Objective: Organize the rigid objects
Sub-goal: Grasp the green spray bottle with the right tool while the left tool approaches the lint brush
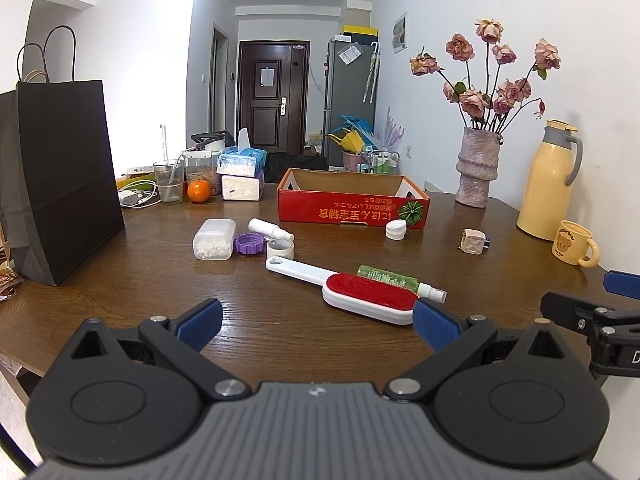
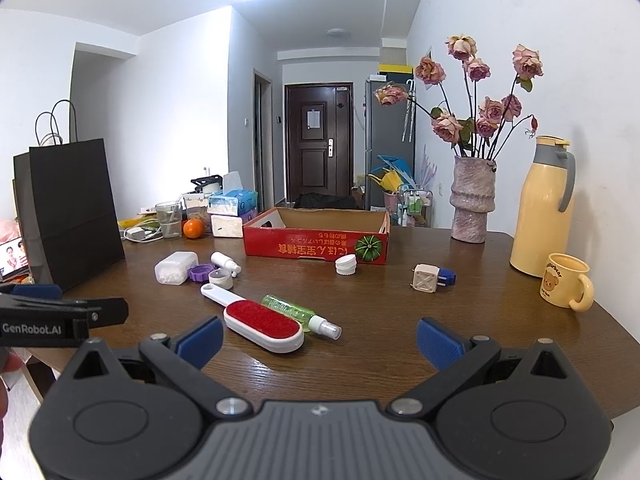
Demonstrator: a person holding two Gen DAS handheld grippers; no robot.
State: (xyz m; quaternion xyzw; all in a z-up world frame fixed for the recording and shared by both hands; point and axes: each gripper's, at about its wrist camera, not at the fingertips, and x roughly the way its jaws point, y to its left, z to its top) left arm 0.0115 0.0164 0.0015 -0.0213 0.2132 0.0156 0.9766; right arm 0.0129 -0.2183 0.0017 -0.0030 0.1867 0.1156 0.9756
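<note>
Loose rigid items on wooden table (image 1: 280, 332), red cardboard box (image 1: 352, 210) open and empty toward the far edge.
Lint brush (image 1: 352, 290) flat mid-table, red pad up, handle toward far-left; green spray bottle (image 1: 396, 280) lying just behind it, touching. Far-left cluster: cotton swab box (image 1: 213, 239), purple cap (image 1: 250, 244), white ring lid (image 1: 280, 249), small white bottle (image 1: 270, 229) on its side. White cap (image 1: 396, 229) at box front; beige plug adapter (image 1: 474, 243) toward right edge.

Left tool (image 1: 318, 322) level, fingers spread wide, holding nothing; right tool (image 2: 319, 338) likewise, alongside.
</note>
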